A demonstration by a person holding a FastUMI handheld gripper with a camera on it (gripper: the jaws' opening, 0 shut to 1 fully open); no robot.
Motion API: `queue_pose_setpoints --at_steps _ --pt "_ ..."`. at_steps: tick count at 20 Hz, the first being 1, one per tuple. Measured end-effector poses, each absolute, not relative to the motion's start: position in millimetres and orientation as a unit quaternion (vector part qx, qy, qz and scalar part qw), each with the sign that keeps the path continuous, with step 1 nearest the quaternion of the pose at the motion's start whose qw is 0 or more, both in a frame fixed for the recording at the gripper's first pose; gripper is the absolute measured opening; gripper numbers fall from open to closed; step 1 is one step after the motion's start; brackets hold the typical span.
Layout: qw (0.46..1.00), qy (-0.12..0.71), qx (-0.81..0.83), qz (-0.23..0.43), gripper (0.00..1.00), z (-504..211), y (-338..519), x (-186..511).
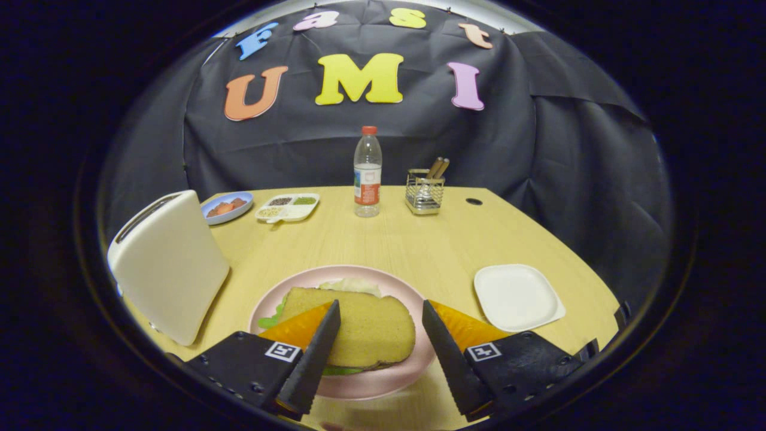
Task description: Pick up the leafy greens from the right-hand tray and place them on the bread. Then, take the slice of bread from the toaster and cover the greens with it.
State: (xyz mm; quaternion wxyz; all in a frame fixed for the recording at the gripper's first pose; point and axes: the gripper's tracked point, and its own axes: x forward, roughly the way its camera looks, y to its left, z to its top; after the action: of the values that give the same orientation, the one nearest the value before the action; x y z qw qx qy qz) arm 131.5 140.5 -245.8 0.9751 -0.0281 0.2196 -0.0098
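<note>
Wooden table (413, 245), black cloth wall behind; jaws spread over bread slice (359, 326) on pink plate (383, 383).

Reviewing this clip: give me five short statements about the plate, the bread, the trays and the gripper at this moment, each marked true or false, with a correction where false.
1. A slice of bread lies on top of the leafy greens on the pink plate. True.
2. The gripper is shut on the bread. False: its fingers stand open, one on each side of the slice, with a gap on the right.
3. The white tray right of the plate holds greens. False: it is bare.
4. The toaster stands left of the plate. True.
5. The water bottle lies on its side. False: it stands upright at the far edge of the table.
</note>
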Motion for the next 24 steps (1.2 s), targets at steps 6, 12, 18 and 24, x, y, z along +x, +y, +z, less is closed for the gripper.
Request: queue_pose_setpoints --at_steps 6,12,18,24 --pt "0.988 0.147 -0.035 0.022 0.95 -177.8 161.0 82.6" --pt "0.998 0.045 -0.045 0.016 0.95 -93.7 148.7 20.0" --pt "0.999 -0.026 -0.034 0.024 0.95 -41.4 138.1 -29.8" --pt "0.995 -0.068 -0.01 0.076 0.94 -24.6 153.0 -61.2"
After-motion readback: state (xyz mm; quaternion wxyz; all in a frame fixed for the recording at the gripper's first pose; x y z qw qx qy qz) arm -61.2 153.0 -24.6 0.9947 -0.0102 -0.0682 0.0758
